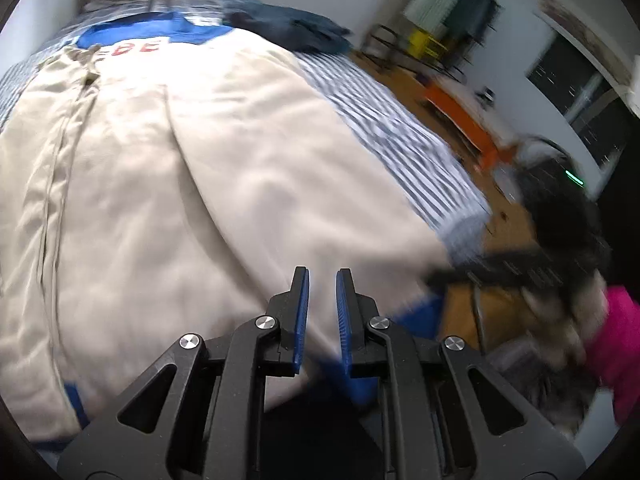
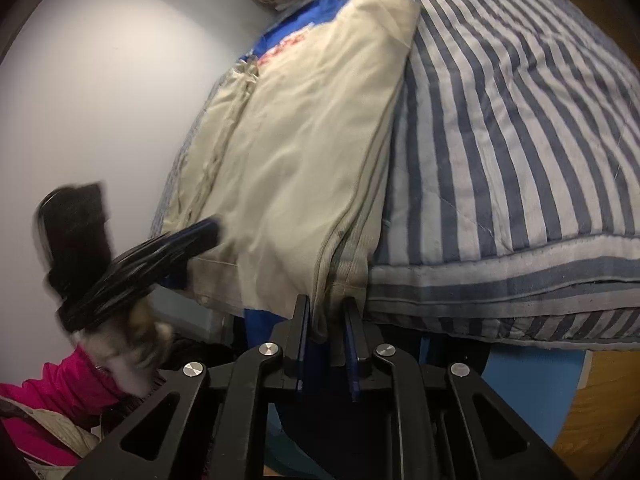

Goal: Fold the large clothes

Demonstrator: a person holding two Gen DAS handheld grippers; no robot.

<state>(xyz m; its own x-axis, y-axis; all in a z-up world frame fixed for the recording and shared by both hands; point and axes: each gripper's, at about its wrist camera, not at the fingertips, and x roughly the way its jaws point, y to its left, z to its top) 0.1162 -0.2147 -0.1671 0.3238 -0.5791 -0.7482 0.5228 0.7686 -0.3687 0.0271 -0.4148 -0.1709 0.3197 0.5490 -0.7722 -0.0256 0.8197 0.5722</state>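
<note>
At bed edge, right gripper (image 2: 325, 322) pinches jacket (image 2: 304, 152) hem.

Red letters on the jacket (image 1: 224, 168), at its far end beside the blue collar, blurred: something like "EBE". Nothing else legible.

The jacket (image 2: 304, 168) is beige with a blue collar and red letters. The bed cover (image 2: 512, 128) has blue and white stripes. The sleeve (image 1: 620, 344) is pink.
</note>
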